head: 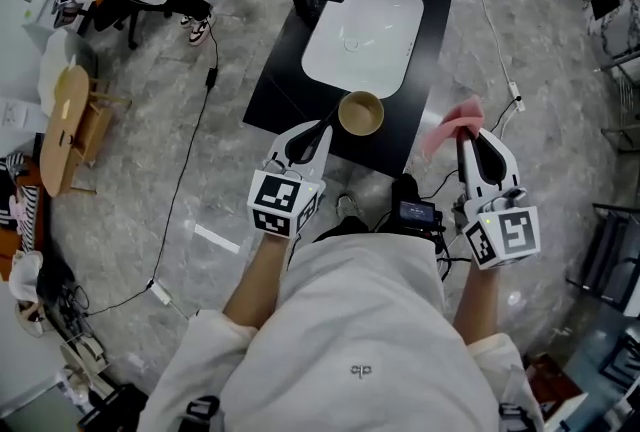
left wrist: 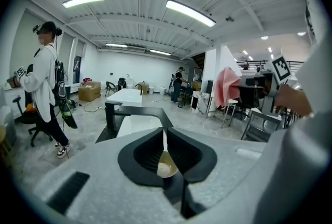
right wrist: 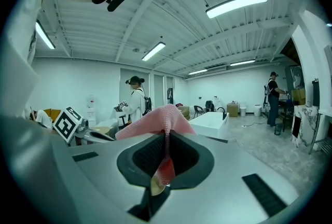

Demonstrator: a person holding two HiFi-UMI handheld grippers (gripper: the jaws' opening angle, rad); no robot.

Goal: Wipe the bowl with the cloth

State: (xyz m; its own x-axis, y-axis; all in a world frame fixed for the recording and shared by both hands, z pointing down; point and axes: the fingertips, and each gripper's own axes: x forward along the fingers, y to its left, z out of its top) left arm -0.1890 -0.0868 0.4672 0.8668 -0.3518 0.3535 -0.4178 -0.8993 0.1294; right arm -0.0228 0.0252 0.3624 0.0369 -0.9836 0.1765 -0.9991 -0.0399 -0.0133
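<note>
Pink cloth [head: 452, 125] is clamped in the right gripper's [head: 463, 142] fingers, near the bowl's [head: 361, 113] right. The left gripper [head: 322, 132], fingers together, is just beside the bowl. Steady the bowl first, then sweep the cloth inside.

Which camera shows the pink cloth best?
The right gripper view: the cloth fills its middle, pinched in the right hand-held gripper. The head view shows a small pink tuft; the left gripper view, a distant drape.

The bowl [head: 361, 113] is set on the surface [head: 275, 100] at its near edge, before the sink [head: 365, 30]; the cloth [head: 455, 123] is held off the near right corner.
</note>
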